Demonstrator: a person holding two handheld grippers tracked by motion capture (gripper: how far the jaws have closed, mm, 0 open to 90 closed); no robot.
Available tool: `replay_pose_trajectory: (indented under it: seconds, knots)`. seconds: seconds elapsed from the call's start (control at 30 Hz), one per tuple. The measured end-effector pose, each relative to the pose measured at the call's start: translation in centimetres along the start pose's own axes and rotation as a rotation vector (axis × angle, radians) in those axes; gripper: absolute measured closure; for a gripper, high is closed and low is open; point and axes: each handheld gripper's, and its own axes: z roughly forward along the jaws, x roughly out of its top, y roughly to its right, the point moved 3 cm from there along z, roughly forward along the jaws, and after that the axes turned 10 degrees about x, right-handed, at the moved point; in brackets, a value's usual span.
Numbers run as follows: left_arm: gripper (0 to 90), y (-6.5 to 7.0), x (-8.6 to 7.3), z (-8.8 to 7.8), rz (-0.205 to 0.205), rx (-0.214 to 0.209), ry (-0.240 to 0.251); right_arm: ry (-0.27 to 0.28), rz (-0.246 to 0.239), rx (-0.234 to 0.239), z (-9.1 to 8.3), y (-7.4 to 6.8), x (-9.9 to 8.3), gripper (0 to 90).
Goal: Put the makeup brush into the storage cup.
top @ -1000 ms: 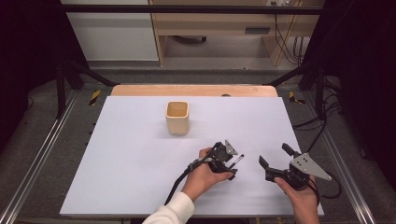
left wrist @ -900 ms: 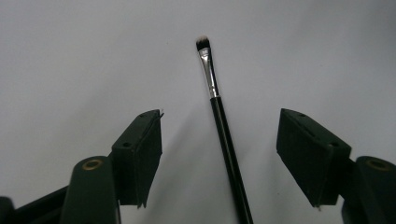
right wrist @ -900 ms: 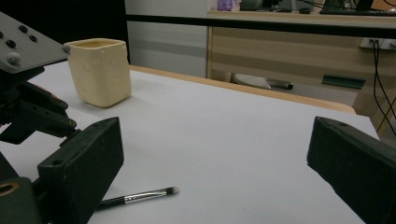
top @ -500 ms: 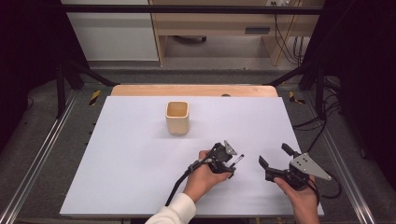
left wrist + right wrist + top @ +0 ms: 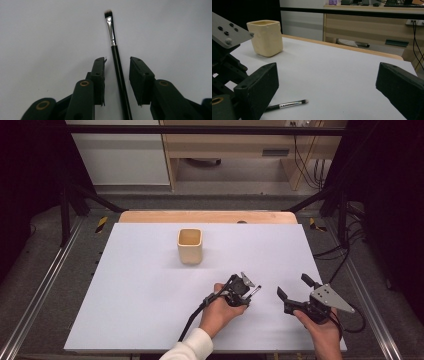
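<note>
A thin black makeup brush [image 5: 117, 67] with a silver ferrule lies on the white table, its bristle tip pointing away from my left gripper [image 5: 117, 60]. The handle runs between the jaws, which have just been closing, with a gap still on each side. From above, my left gripper [image 5: 248, 294] sits low at the table's front centre, the brush [image 5: 255, 291] poking out to its right. My right gripper [image 5: 294, 286] stands wide open just to the right, with nothing between its fingers. The right gripper view has the brush [image 5: 289, 104] lying ahead.
A cream square cup [image 5: 190, 245] stands upright at the middle back of the white board [image 5: 140, 295]; it is also the cup [image 5: 265, 37] at far left. A wooden edge [image 5: 207, 216] borders the back. Metal rails [image 5: 45, 290] flank both sides.
The left gripper's jaws look slightly narrower around the brush than before. Both hands and the cup stay where they were.
</note>
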Motion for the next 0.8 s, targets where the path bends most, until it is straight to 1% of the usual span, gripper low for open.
replay_pose_trajectory:
  seconds: [0.17,0.37,0.63,0.8]
  knots:
    - [71.4,0.05,-0.04,0.02,-0.003,-0.006,0.0,-0.003,0.002,0.0,0.01,-0.02,-0.01,4.8]
    - [74.8,0.04,-0.12,0.03,-0.002,-0.003,-0.006,-0.004,0.004,0.001,0.03,-0.05,-0.01,5.0]
    - [76.9,0.22,-0.3,0.2,0.001,-0.008,-0.019,-0.004,0.007,0.004,0.06,-0.09,-0.02,5.4]
    - [81.9,0.18,-0.39,0.26,-0.012,-0.015,-0.018,-0.002,0.006,0.006,0.07,-0.07,-0.03,5.6]
